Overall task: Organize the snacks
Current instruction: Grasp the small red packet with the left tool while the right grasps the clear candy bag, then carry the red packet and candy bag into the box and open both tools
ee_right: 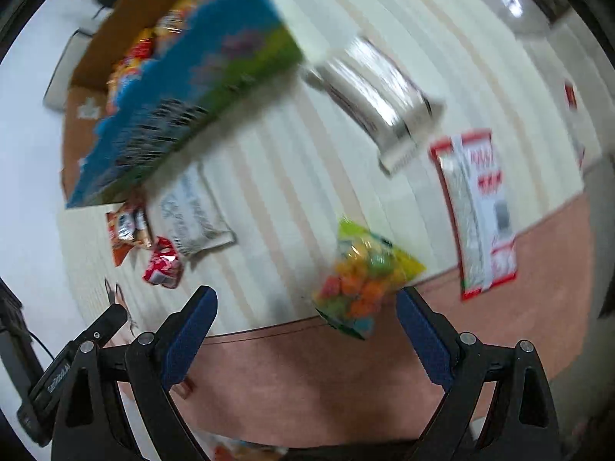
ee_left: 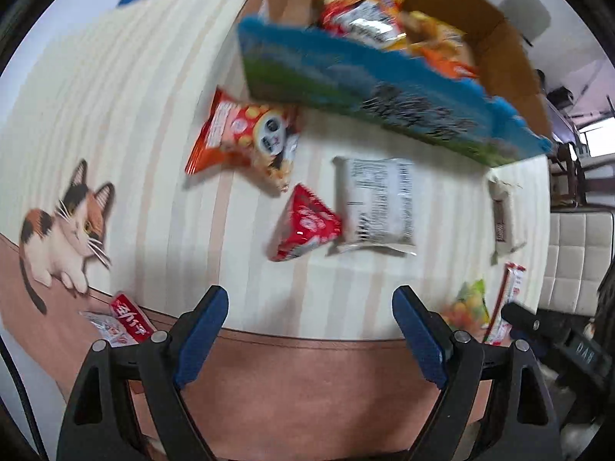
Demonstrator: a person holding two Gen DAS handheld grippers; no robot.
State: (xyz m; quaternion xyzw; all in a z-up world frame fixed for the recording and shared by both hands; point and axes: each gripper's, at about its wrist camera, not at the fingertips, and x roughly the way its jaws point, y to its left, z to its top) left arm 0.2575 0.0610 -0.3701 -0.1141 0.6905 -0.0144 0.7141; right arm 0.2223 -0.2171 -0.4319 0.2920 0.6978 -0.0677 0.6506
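A blue and green cardboard box [ee_left: 369, 88] holds several orange snack bags [ee_left: 369, 11]; it also shows in the right wrist view [ee_right: 184, 88]. On the striped cloth lie an orange bag [ee_left: 246, 138], a small red packet [ee_left: 303, 223] and a white packet [ee_left: 374, 201]. My left gripper [ee_left: 309, 307] is open and empty above the cloth's near edge. My right gripper [ee_right: 305, 307] is open and empty, just short of a bag of colourful candy [ee_right: 365, 269]. A silver packet [ee_right: 378, 92] and a long red-edged packet [ee_right: 478, 211] lie beyond it.
A cat picture [ee_left: 65, 226] marks the cloth's left side, with a red and white packet [ee_left: 123, 322] near it. A pale wrapped bar [ee_left: 503, 215] lies at the right. A white padded seat [ee_left: 576, 253] stands off the table's right edge.
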